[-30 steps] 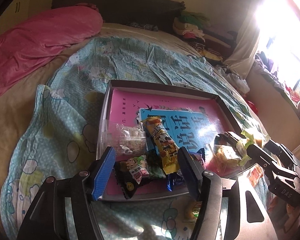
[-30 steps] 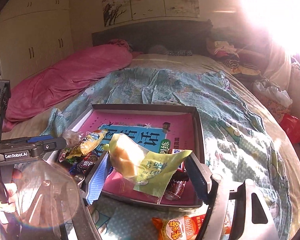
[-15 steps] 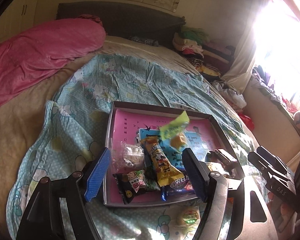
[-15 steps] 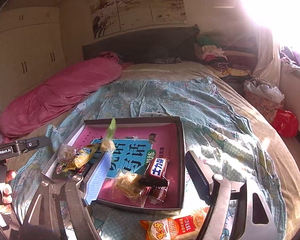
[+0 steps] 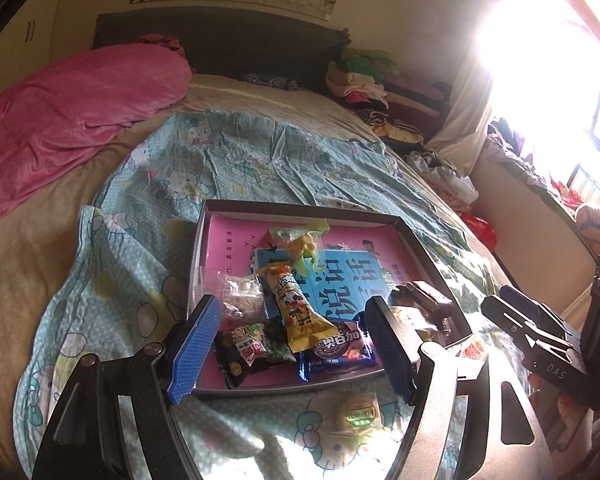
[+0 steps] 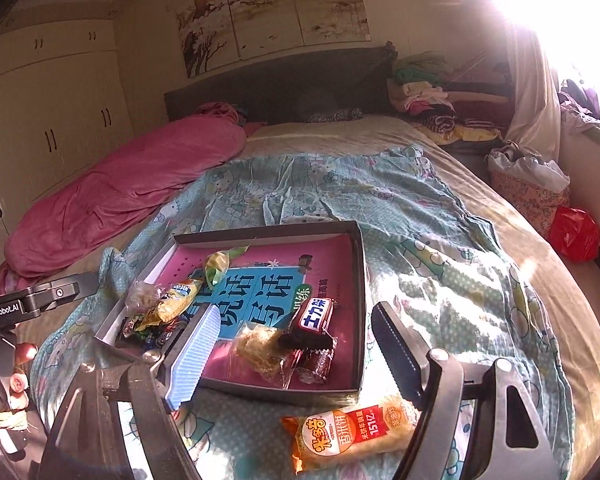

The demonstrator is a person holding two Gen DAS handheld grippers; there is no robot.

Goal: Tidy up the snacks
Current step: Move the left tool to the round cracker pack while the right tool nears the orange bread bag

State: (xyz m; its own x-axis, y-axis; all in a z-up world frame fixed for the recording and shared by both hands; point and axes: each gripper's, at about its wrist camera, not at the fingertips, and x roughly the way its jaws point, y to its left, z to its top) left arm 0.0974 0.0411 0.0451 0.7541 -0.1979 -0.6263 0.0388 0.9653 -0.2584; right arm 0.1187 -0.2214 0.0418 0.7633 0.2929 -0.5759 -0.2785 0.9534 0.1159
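A shallow dark box (image 5: 300,209) (image 6: 359,280) with a pink and blue lining lies on the bed. Several snack packs lie in it. A green and yellow pack (image 5: 302,242) (image 6: 217,263) lies near its far left part. A yellow bar (image 5: 296,308) sits on dark packs at the near left. A brown chocolate bar (image 6: 314,318) and a clear pastry pack (image 6: 260,346) lie at the near right. An orange rice-cracker pack (image 6: 352,430) and a round biscuit (image 5: 358,414) lie on the sheet outside the box. My left gripper (image 5: 292,350) and right gripper (image 6: 296,354) are open and empty, held back from the box's near edge.
The box rests on a pale blue cartoon sheet (image 6: 420,216). A pink quilt (image 5: 60,104) lies along the left of the bed. Piled clothes (image 6: 428,92) and a bright window are at the right. A red bag (image 6: 574,232) sits on the floor.
My right gripper let go of the green and yellow pack, which landed in the far left of the box. Both grippers drew back and up from the box.
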